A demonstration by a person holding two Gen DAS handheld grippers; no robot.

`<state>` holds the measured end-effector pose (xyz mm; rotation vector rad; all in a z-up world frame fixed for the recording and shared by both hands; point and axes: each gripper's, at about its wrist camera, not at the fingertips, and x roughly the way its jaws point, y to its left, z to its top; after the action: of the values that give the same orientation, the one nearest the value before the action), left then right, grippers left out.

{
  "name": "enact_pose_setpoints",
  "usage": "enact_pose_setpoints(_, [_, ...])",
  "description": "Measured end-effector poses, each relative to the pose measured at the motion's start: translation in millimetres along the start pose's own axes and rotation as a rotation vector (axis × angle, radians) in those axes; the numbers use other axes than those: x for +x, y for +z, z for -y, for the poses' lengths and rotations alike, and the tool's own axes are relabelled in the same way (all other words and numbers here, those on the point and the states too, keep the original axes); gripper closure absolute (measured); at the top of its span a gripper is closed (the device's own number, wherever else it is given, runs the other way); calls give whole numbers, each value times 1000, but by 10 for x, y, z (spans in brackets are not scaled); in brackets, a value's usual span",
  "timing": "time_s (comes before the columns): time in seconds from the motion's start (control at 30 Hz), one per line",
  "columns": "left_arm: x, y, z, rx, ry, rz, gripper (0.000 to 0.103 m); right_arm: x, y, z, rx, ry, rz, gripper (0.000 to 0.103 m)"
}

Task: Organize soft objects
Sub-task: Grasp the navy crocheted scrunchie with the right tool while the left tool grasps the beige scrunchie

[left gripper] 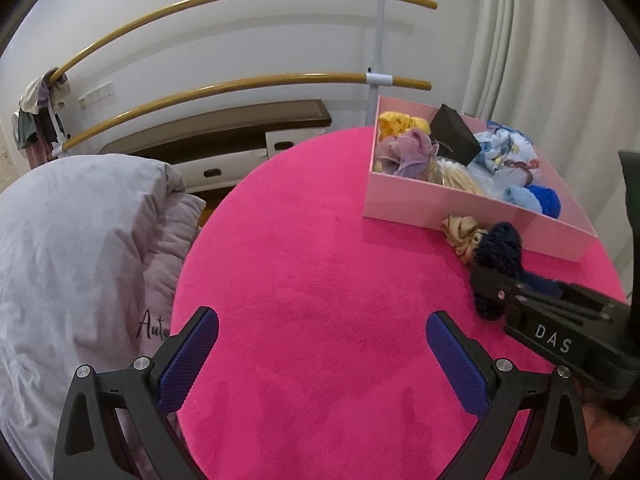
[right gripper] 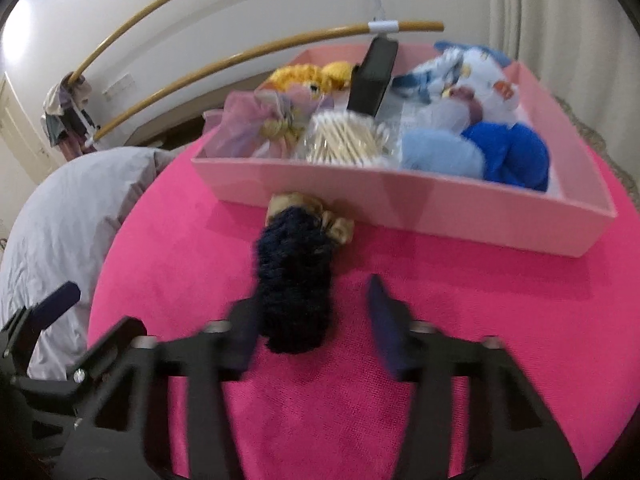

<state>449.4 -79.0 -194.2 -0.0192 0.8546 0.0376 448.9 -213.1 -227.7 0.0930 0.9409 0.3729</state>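
— Blue ribbed pads on the left gripper [left gripper: 322, 354] fill the near edge, spread wide over bare pink plush with nothing between them.

— And the right gripper [right gripper: 312, 320]?

— Its fingers stand apart too. A dark navy knitted scrunchie [right gripper: 294, 276] lies on the round pink table [right gripper: 500, 320] between them, against the left finger, clear of the right one.

— What's beyond it?

— A shiny gold scrunchie [right gripper: 308, 210], touching the navy one and lying against the front wall of the pink box [right gripper: 440, 204]. Inside sit fluffy blue, yellow and lilac soft things.
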Motion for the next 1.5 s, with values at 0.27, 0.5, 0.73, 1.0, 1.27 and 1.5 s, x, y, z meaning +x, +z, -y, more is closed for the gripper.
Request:
enact_pose_setpoints(0.27, [216,109,237,35,-58,-8,0,-255,-109,310,33,-19,43,87])
enact_pose_setpoints(0.5, [507,245,609,85,-84,-20,0,-352,-145,639,83,-52,49,87])
enact_pose_setpoints(0.73, [821,395,909,108,-109,-47,3,-416,-128,790,106,-68,66,87])
enact_pose_setpoints(1.0, [987,483,849,39,-178,-69,76,-492,-176,871,126,-78,71,87])
enact_pose_setpoints(1.27, [716,350,637,35,-183,-51,83,-642,-229,734,106,-68,86,87])
enact_pose_setpoints(1.5, [298,224,549,49,-157,-15,83,-883,-311,554,79,-64,114,87])
